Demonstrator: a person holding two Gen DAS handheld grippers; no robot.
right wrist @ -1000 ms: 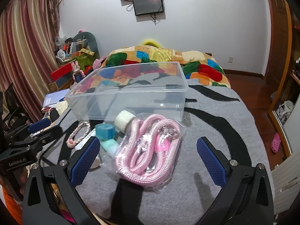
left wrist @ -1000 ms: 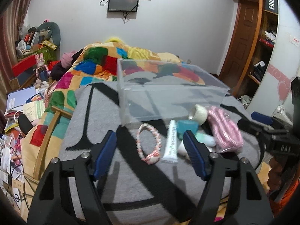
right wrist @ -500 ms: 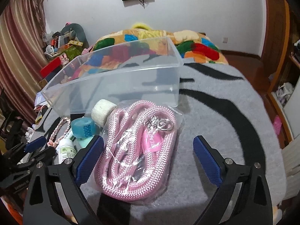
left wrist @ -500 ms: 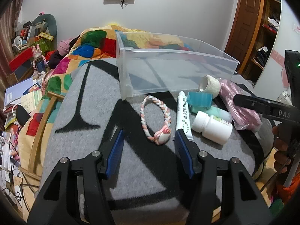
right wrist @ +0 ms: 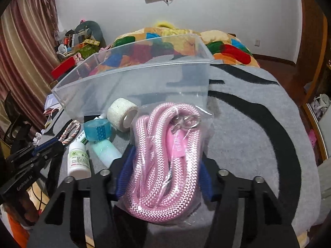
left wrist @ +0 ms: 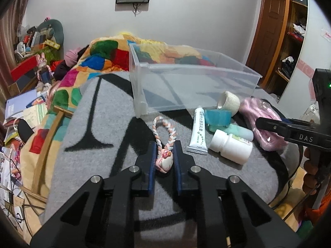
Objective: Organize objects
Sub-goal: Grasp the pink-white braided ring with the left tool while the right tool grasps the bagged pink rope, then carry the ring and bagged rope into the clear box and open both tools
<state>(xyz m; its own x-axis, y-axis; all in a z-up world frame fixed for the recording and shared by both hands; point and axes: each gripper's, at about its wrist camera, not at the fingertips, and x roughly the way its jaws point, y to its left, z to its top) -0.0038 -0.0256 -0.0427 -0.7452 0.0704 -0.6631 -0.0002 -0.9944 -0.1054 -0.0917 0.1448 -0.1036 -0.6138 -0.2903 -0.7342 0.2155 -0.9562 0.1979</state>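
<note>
A clear plastic bin (left wrist: 206, 70) stands empty on the grey and black blanket; it also shows in the right wrist view (right wrist: 132, 76). My left gripper (left wrist: 164, 155) is shut on the knot end of a pink and white braided ring (left wrist: 164, 132), which lies on the blanket. My right gripper (right wrist: 163, 165) is shut on a bagged pink rope (right wrist: 165, 159) that rests on the blanket. Between them lie a white tube (left wrist: 198, 132), a white pill bottle (left wrist: 230, 145), a teal tape roll (left wrist: 217, 117), a mint bottle (right wrist: 106, 150) and a white bandage roll (right wrist: 122, 113).
A colourful quilt (left wrist: 99, 57) lies behind the bin. Books and clutter fill the floor at the left (left wrist: 22, 107). A wooden shelf unit (left wrist: 289, 41) stands at the right. The blanket's right edge (right wrist: 306, 144) drops to the floor.
Both grippers have moved forward and down and closed: the left onto the braided ring's knot, the right onto the bagged pink rope. Both were open before.
</note>
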